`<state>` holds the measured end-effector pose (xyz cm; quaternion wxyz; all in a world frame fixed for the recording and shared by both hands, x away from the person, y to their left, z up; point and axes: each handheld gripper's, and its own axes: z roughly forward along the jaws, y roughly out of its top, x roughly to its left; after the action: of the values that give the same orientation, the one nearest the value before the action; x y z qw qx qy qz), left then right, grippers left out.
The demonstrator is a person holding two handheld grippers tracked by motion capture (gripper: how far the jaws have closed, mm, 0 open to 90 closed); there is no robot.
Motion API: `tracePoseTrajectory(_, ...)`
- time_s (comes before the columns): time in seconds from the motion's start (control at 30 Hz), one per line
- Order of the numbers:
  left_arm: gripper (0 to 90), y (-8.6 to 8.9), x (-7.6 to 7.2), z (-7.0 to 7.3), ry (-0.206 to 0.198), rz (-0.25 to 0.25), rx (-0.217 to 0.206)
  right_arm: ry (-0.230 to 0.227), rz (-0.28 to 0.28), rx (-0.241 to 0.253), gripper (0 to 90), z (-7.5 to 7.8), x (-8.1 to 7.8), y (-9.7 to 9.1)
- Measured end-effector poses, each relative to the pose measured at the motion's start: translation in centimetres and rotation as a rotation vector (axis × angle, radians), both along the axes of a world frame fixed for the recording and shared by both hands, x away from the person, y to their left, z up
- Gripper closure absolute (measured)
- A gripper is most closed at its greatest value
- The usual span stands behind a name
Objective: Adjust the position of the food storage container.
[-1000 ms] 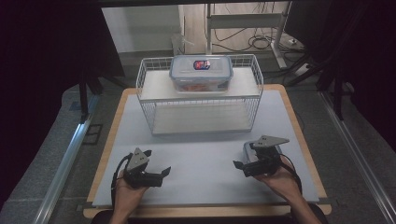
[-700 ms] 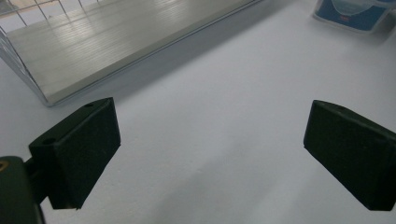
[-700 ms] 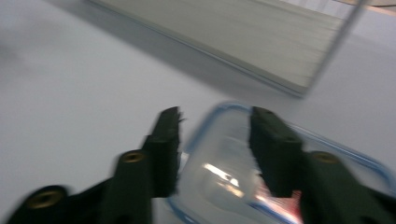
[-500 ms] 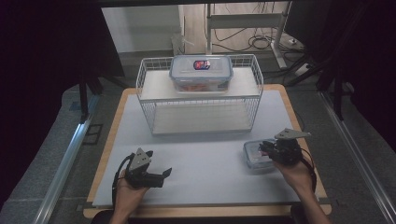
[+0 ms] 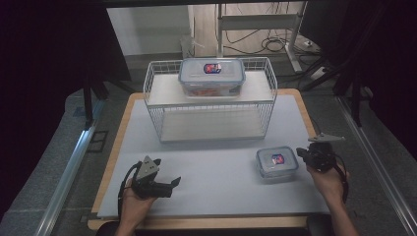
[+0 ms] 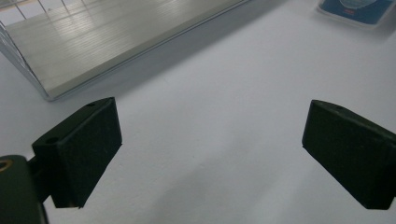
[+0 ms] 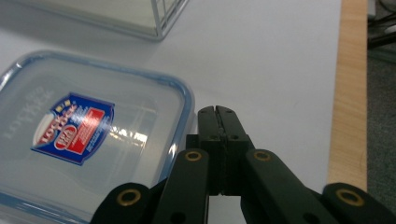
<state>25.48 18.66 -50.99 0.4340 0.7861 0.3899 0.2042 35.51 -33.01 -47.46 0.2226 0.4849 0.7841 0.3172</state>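
1. The small food container (image 5: 277,162), clear with a blue-rimmed lid and a blue and red label, lies flat on the white table mat (image 5: 221,172), at about 4 o'clock from the middle of the mat.
2. In the right gripper view the same container (image 7: 84,135) is seen from close by; its right edge is just beside the jaw tips, and I cannot tell whether they touch it.
3. The right gripper (image 5: 301,153) is at 3 o'clock from this container, held by the right hand (image 5: 328,179). Its jaws have just been closing and now they stand pressed together, with nothing between them; the container is beside them, not inside.
4. The left gripper (image 5: 173,183) is well apart, at about 9 o'clock from the container, in the left hand (image 5: 134,206) near the front edge of the mat. Its jaws are wide and hold nothing; in the left gripper view only bare mat is between the two black pads (image 6: 84,154).
5. At 12 o'clock on the mat stands a white wire rack (image 5: 157,93) with two levels.
6. On the upper level of the rack sits a large food container (image 5: 211,77) with a similar lid and label, and red contents show through its wall.
7. Under the mat is a wooden table (image 5: 118,142); its edge shows at both sides.
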Motion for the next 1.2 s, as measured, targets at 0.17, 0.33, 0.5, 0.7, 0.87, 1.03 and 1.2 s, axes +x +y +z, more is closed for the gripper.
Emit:
tracePoseTrajectory(0.17, 4.6, 0.1, 0.0, 0.0, 0.002, 0.001, 0.001, 0.047, 0.013, -0.014, 89.9, -0.6, 0.0, 0.2)
tracePoseTrajectory(0.33, 4.6, 0.1, 0.1, -0.1, 0.005, 0.003, 0.0, 0.062, 0.002, -0.029, 89.9, -0.7, -0.2, 0.4)
tracePoseTrajectory(0.5, 4.7, -0.1, 0.1, -0.1, 0.007, -0.001, 0.006, 0.087, 0.041, 0.002, 89.9, -0.9, -0.5, 1.5)
tracePoseTrajectory(0.7, 4.6, -0.1, 0.1, -0.1, 0.009, -0.002, 0.004, 0.098, 0.095, 0.006, 89.9, -1.0, -0.9, 3.4)
tracePoseTrajectory(0.87, 4.6, -0.2, 0.2, -0.2, 0.011, -0.003, 0.011, 0.111, 0.133, 0.026, 89.9, -1.1, -1.1, 4.5)
tracePoseTrajectory(1.03, 4.7, -0.3, 0.1, -0.2, 0.009, -0.004, 0.011, 0.115, 0.18, 0.021, 89.9, -1.1, -1.6, 5.9)
tracePoseTrajectory(1.2, 4.6, -0.3, 0.2, -0.2, 0.011, -0.004, 0.012, 0.122, 0.22, 0.028, 89.8, -1.2, -2.1, 7.1)
